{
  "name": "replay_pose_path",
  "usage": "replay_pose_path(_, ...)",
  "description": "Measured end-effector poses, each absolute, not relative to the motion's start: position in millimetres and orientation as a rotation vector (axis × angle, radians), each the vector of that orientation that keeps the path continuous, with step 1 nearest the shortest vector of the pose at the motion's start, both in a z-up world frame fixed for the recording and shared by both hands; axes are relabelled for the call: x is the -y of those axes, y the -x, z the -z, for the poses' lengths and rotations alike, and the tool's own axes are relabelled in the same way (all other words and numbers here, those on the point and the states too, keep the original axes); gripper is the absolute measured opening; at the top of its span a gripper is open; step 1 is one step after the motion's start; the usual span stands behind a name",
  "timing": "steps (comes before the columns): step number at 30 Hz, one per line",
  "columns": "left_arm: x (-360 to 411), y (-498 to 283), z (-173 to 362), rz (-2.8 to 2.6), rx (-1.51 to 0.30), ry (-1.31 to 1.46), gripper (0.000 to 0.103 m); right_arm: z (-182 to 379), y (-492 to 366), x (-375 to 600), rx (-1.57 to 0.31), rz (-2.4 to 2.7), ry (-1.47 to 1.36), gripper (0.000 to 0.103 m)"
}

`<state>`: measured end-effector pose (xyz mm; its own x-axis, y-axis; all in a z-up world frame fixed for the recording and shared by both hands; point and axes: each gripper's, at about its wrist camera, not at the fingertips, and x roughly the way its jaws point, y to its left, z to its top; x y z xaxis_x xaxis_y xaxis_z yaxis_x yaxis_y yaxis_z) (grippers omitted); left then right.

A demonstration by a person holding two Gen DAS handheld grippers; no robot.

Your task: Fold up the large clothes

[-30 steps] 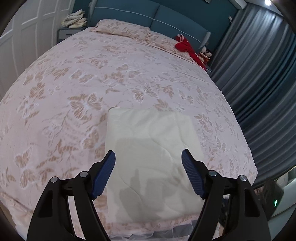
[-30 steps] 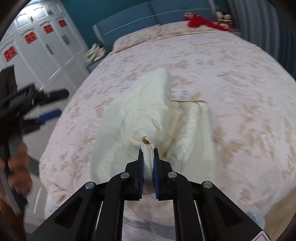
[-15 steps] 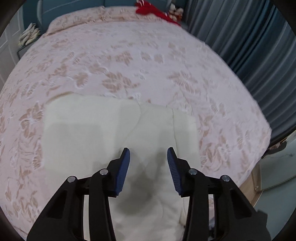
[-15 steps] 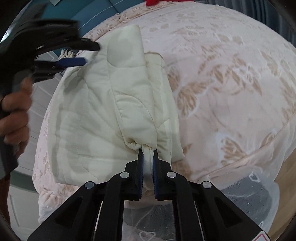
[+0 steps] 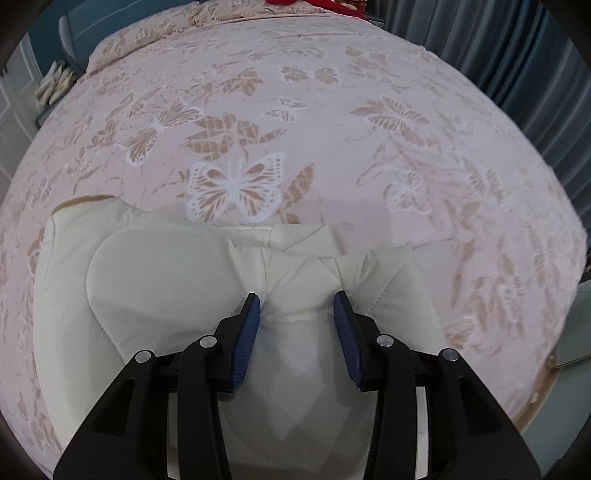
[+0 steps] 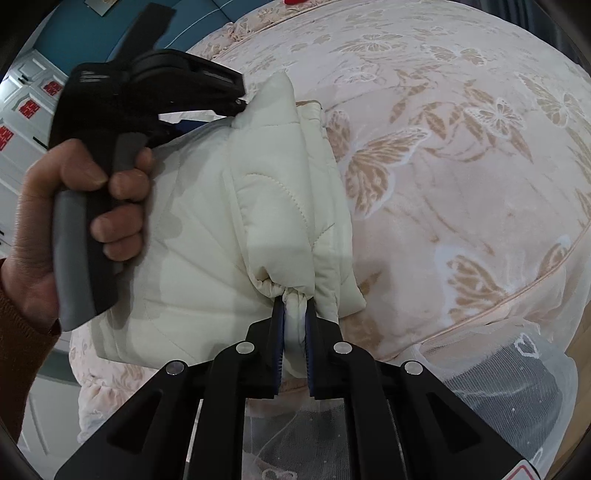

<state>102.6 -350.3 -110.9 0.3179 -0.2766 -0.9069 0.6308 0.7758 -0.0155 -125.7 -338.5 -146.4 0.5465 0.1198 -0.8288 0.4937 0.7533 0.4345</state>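
Note:
A cream quilted jacket [image 5: 159, 280] lies folded near the foot edge of the bed. My left gripper [image 5: 297, 308] is open, its blue pads either side of a raised fold of the jacket. In the right wrist view the jacket [image 6: 207, 236] has a sleeve folded over its body. My right gripper [image 6: 294, 317] is shut on the gathered sleeve cuff [image 6: 293, 301]. The left gripper [image 6: 177, 92], held in a hand, reaches onto the jacket's far end from the left.
The bed has a pink bedspread [image 5: 332, 122] with butterfly patterns, and its edge [image 6: 509, 295] drops off to a lace skirt at the right. Grey curtains [image 5: 517, 48] hang beyond the bed. A red item [image 5: 314, 3] lies by the pillows.
My left gripper has moved down and forward onto the jacket and opened wider around a fold. My right gripper still holds the cuff, with the sleeve laid further over the jacket.

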Motion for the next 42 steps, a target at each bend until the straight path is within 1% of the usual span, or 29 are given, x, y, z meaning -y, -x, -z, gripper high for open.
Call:
replay_pose_path(7, 358.9, -101.4, 127.6, 0.596, -1.048, -0.44, 0.041, 155.7, 122.9, 340.9, -0.995, 0.237, -0.727, 0.007)
replay_pose_path(17, 361.8, -99.2, 136.7, 0.585, -1.011, -0.464, 0.041, 159.7, 116.0, 340.5, -1.005, 0.235, -0.728, 0.008)
replay_pose_path(20, 361.1, -98.1, 136.4, 0.584, -1.001, -0.465, 0.041, 159.0, 117.0, 342.3, -1.007, 0.231, -0.731, 0.007)
replay_pose_path(23, 350.4, -98.1, 123.8, 0.594, -1.006, -0.406, 0.042, 156.4, 120.5, 344.3, -0.996, 0.208, -0.75, 0.01)
replay_pose_path(25, 326.3, -93.8, 102.7, 0.62, -1.016, -0.287, 0.045, 143.9, 124.5, 347.8, -0.994, 0.203, -0.751, 0.013)
replay_pose_path(26, 313.7, -91.1, 93.5, 0.63, -1.016, -0.25, 0.051, 135.8, 127.7, 349.4, -0.987, 0.203, -0.753, 0.018)
replay_pose_path(27, 293.4, -85.9, 80.3, 0.64, -1.008, -0.212, 0.055, 121.4, 132.2, 351.1, -0.969, 0.209, -0.748, 0.028)
replay_pose_path(28, 271.7, -80.0, 69.4, 0.636, -0.998, -0.195, 0.056, 113.7, 134.0, 351.6, -0.958, 0.213, -0.738, 0.03)
replay_pose_path(30, 236.9, -71.7, 60.2, 0.612, -1.006, -0.172, 0.06, 91.3, 133.1, 350.4, -0.942, 0.229, -0.674, 0.032)
replay_pose_path(31, 212.1, -67.6, 59.8, 0.591, -1.029, -0.148, 0.06, 86.8, 130.8, 349.2, -0.943, 0.235, -0.656, 0.033)
replay_pose_path(32, 196.8, -65.4, 61.7, 0.573, -1.051, -0.131, 0.06, 81.6, 125.5, 347.6, -0.942, 0.241, -0.638, 0.037)
replay_pose_path(33, 182.4, -63.3, 65.0, 0.552, -1.076, -0.117, 0.06, 79.1, 119.7, 345.8, -0.939, 0.243, -0.627, 0.044)
replay_pose_path(34, 163.3, -59.9, 70.4, 0.528, -1.104, -0.088, 0.06, 78.7, 113.4, 344.0, -0.943, 0.254, -0.612, 0.048)
replay_pose_path(35, 152.5, -57.7, 74.6, 0.511, -1.127, -0.06, 0.063, 79.5, 108.5, 342.4, -0.951, 0.264, -0.6, 0.053)
replay_pose_path(37, 134.3, -56.4, 83.9, 0.51, -1.188, 0.026, 0.068, 85.8, 99.9, 340.4, -0.973, 0.27, -0.582, 0.057)
replay_pose_path(38, 126.0, -55.4, 89.1, 0.508, -1.217, 0.078, 0.072, 92.5, 95.3, 339.5, -0.994, 0.279, -0.588, 0.062)
replay_pose_path(40, 117.1, -53.2, 96.8, 0.511, -1.246, 0.142, 0.077, 106.4, 88.5, 338.8, -1.022, 0.286, -0.603, 0.064)
replay_pose_path(42, 114.9, -51.9, 102.6, 0.514, -1.261, 0.16, 0.082, 116.9, 88.4, 339.9, -1.034, 0.299, -0.621, 0.071)
